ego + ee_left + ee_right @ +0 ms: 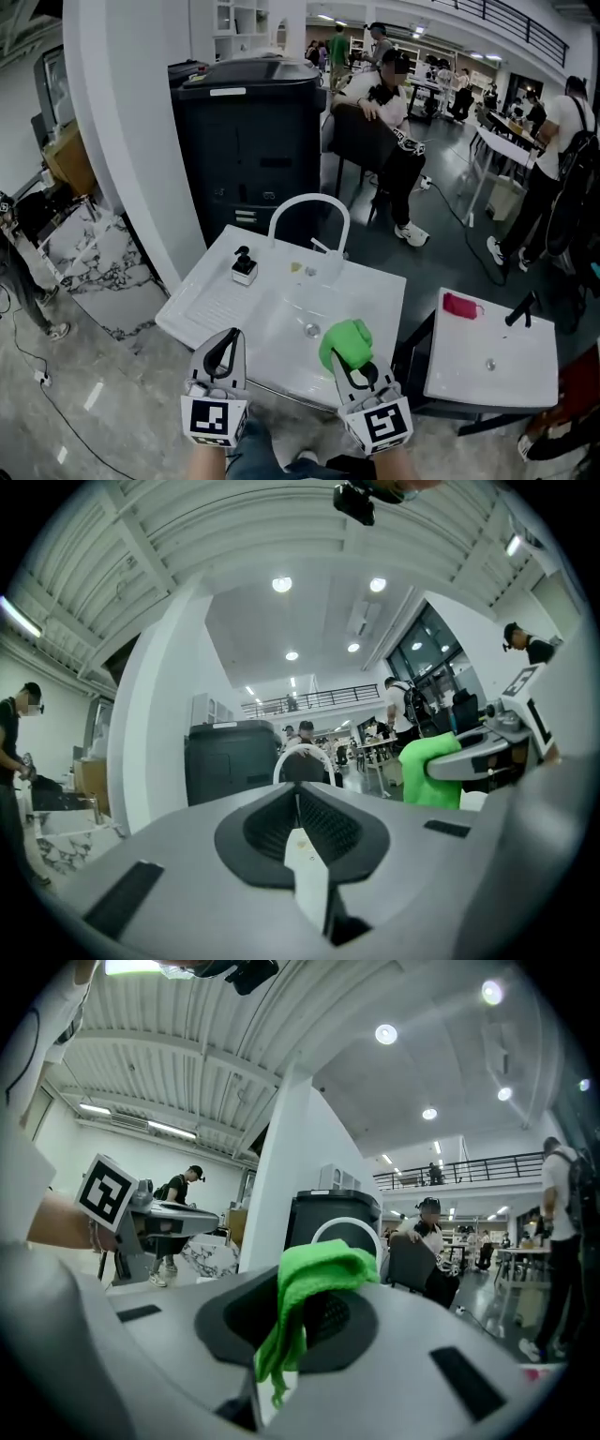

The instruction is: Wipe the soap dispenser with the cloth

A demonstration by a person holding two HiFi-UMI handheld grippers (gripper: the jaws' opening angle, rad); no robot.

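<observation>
Head view: the white washbasin unit (216, 305) is sitting in the centre, with a second white basin (506, 361) standing to its right. The white arched faucet (309, 211) is rising at the far edge of the unit. The left gripper (228, 339) is hovering over the near edge, its jaws clenched together on nothing. The right gripper (345, 364) is grasping the green cloth (345, 339) over the near right of the bowl. The soap dispenser (244, 266) is standing upright on the far left deck, left of the faucet, well apart from both grippers.
</observation>
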